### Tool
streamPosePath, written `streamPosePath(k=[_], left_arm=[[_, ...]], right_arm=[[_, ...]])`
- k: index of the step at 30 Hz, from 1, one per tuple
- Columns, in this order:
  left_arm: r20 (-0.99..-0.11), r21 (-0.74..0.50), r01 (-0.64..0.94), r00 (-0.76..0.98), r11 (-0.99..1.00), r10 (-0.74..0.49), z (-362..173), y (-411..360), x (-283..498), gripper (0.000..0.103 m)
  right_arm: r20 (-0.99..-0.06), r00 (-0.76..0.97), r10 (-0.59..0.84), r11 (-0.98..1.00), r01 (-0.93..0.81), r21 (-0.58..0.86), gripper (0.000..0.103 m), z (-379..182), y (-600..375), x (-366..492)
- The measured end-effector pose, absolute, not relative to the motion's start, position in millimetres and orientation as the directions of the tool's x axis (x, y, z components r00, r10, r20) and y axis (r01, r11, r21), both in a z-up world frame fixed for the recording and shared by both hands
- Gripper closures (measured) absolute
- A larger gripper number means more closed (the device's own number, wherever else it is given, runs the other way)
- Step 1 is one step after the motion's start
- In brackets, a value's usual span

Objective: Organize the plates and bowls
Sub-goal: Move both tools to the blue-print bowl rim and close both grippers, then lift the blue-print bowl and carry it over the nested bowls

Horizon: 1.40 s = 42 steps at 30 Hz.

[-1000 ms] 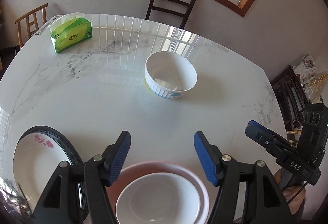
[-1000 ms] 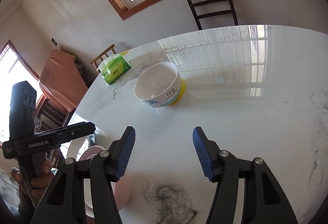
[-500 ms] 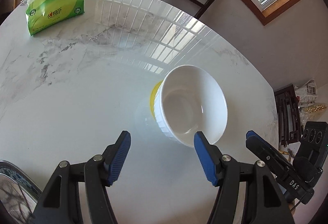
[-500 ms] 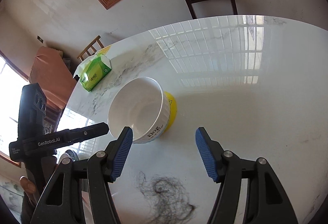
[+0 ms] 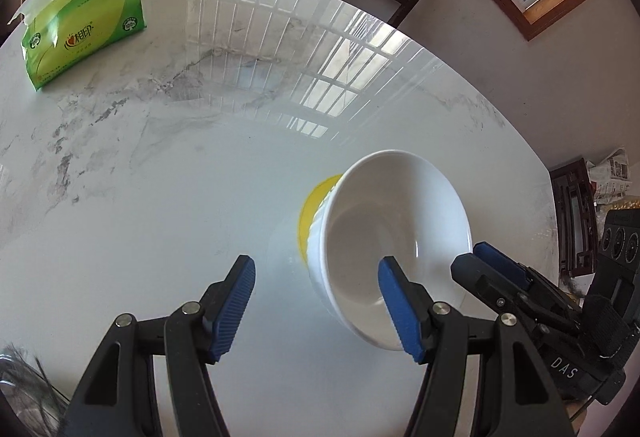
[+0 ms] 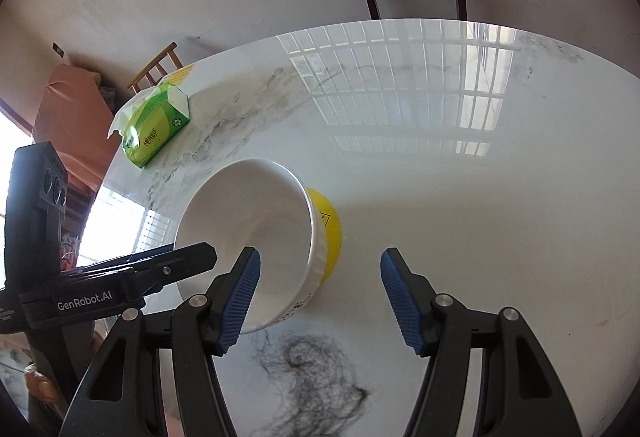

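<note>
1. The deep white ceramic bowl with a yellow base (image 5: 394, 237) stands alone on the glossy white marble table (image 5: 160, 197), near the edge closest to the person; nothing is nested in it and it sits on no plate, so by my reading this bowl has not yet been put with the other crockery.
2. The left gripper (image 5: 316, 303) hangs low over the table with its blue-padded fingers spread wide and holding nothing; its right pad shows in front of the bowl's rim, while the left pad is over bare marble.
3. The right gripper (image 6: 320, 301) is likewise spread and empty; its left pad overlaps the bowl's near rim, though whether it touches the rim or only hovers before it is hard to judge through the fisheye.
4. No plates or other bowls appear clearly in either view, so how much of the stacking is finished cannot be told from here; what remains, at the least, is to seize this bowl and carry it to its pile.
5. The right wrist view alone shows a tangle of dark hair-like strands (image 6: 316, 377) on the marble just before the bowl, and printing on the bowl's outer wall; the left wrist view shows the bowl's inside more fully, and the green tissue pack (image 5: 82, 41) larger, at the table's far left.
</note>
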<state>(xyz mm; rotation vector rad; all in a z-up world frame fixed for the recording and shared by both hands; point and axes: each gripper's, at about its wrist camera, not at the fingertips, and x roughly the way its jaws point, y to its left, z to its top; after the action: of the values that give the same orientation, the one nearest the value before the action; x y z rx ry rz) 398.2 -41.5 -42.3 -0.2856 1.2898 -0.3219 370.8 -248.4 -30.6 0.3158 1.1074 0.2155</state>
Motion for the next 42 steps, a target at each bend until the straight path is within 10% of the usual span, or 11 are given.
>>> streamPosePath(k=[10, 13, 17, 42], left_arm=[[-0.864, -0.469, 0.008, 0.204, 0.883, -0.461, -58, -32, 403, 0.039], [-0.880, -0.462, 0.039, 0.106, 0.886, -0.463, -68, -46, 407, 0.081], [-0.897, -0.432, 0.013, 0.097, 0.902, -0.431, -70, -47, 402, 0.087], [-0.867, -0.429, 0.050, 0.257, 0.902, -0.427, 45, 1, 188, 0.085]], right_arm=[[-0.868, 0.369, 0.332, 0.933, 0.006, 0.360, 0.067, -50, -246, 382], [-0.853, 0.342, 0.395, 0.905, 0.015, 0.425, 0.086, -56, -246, 384], [-0.840, 0.365, 0.401, 0.901, 0.006, 0.433, 0.085, -47, -246, 377], [-0.755, 0.359, 0.549, 0.834, -0.175, 0.523, 0.085, 50, -190, 183]])
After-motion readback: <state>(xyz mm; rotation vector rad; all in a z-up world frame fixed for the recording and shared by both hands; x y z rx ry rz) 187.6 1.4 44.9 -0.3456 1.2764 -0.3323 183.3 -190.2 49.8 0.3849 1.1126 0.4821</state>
